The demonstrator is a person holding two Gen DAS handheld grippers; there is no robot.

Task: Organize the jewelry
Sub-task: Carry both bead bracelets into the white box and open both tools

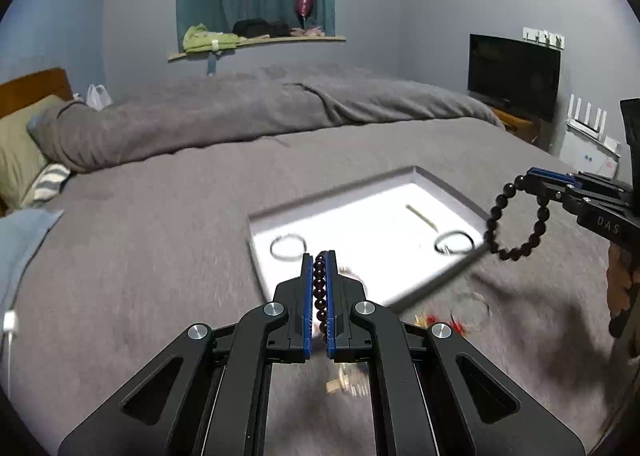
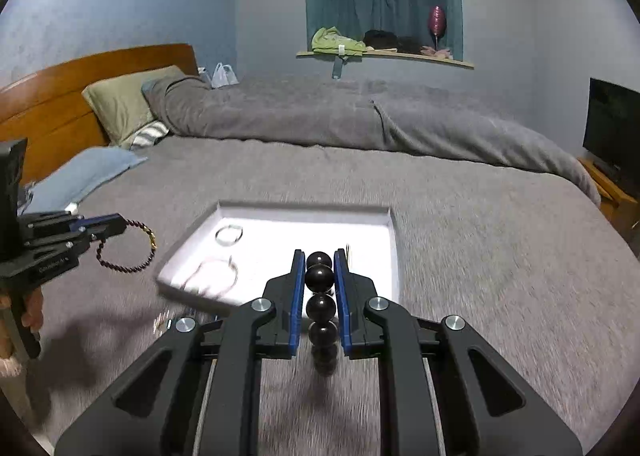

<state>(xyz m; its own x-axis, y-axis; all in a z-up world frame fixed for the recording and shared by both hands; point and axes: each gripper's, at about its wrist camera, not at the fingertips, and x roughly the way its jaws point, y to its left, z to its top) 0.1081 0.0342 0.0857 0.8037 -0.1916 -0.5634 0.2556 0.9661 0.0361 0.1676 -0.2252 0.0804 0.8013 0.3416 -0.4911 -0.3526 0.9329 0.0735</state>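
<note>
Bracelets hang clamped: small-bead bracelet (image 1: 320, 288) in left gripper (image 1: 319, 256), large-bead bracelet (image 2: 320, 296) in right gripper (image 2: 320, 254).

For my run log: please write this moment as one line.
left gripper: shut on small-bead bracelet | right gripper: shut on large-bead bracelet | both above bed | white tray: two rings inside

My glossy black big-bead bracelet (image 2: 320, 296) & small maroon bead bracelet (image 1: 320, 288) shine; grey bedspread (image 1: 160, 248) matt cloth; white tray (image 1: 440, 185) smooth, papery.
</note>
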